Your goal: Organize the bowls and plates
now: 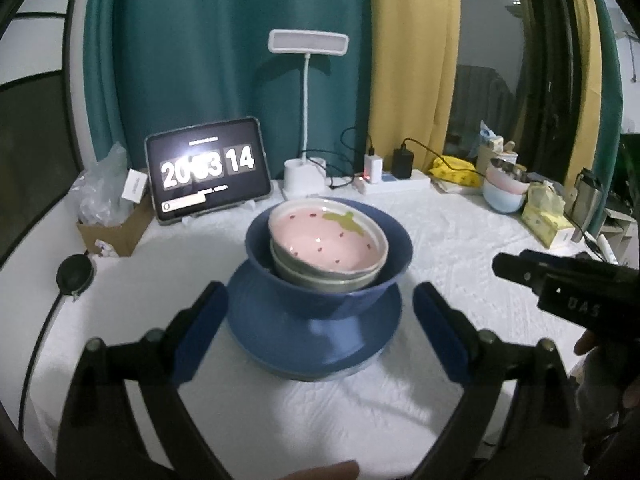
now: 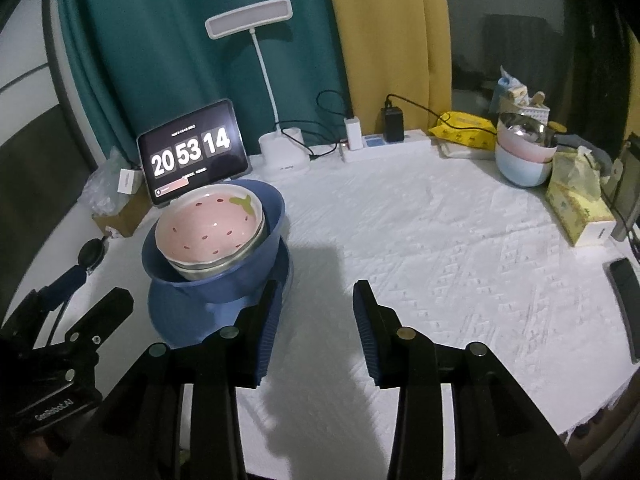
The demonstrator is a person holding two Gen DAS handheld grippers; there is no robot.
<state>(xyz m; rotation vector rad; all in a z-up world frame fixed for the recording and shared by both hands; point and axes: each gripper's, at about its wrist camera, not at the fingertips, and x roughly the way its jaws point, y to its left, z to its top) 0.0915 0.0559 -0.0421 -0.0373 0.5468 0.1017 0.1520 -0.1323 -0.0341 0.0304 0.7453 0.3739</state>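
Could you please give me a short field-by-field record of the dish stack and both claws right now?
base: blue plate on white tablecloth
on plate: blue bowl
inside it: grey bowl, then strawberry bowl on top, tilted
left claw: open, astride the plate, holding nothing
right claw: open, empty, right of the stack

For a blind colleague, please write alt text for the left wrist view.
The open left gripper faces a blue plate carrying a blue bowl with two smaller bowls nested inside, the top one pink. Behind stand a tablet and lamp.
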